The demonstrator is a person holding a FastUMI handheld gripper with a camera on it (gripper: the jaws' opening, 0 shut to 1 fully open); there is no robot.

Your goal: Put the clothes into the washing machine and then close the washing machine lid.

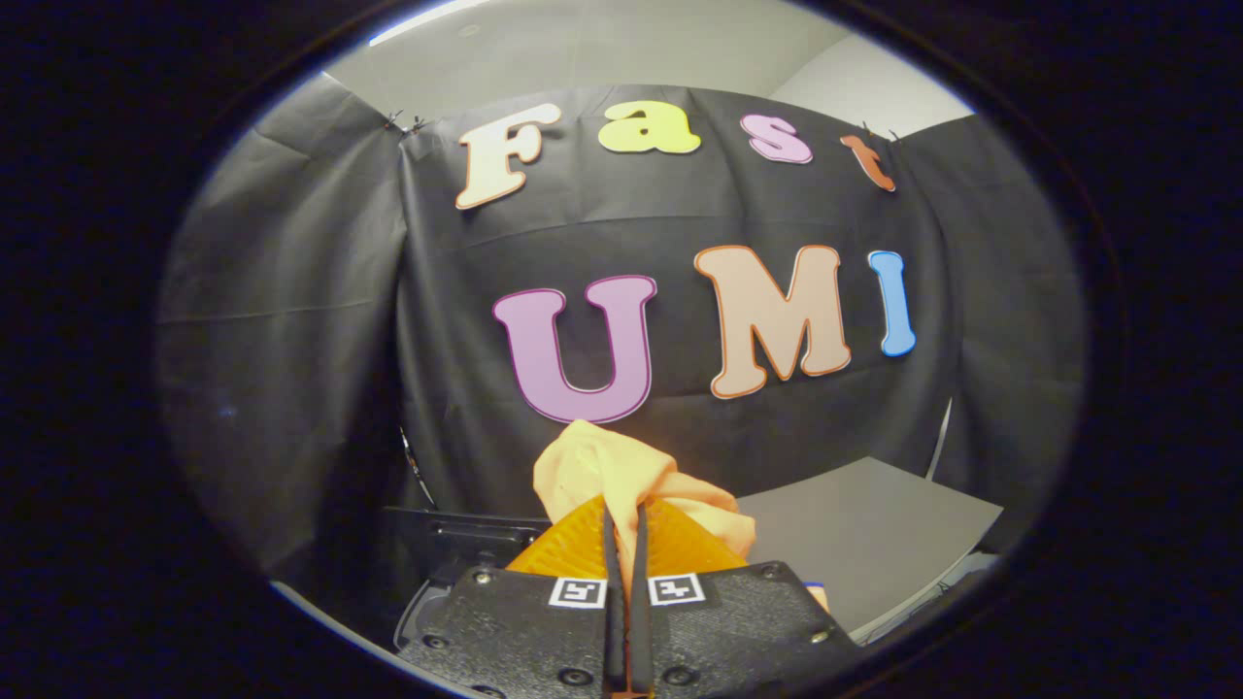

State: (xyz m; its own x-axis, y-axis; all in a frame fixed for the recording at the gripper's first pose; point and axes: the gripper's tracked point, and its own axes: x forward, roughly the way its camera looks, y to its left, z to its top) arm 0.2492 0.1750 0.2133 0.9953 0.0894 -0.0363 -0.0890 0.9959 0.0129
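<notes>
Between the nearly closed fingers of the gripper (626, 524) sits one piece of orange cloth (607, 466), pinched from both sides and bunching up above the fingertips. Its loose bulk stands upward and spills slightly to the right of the fingers. Below and to the left of the cloth lies a dark moulded part (456, 544), judged to be part of the washing machine, though too little shows to confirm it. Right of the cloth lies one flat grey panel (874, 534). Count: one garment, one gripper. The coming move likely requires lowering the cloth.
</notes>
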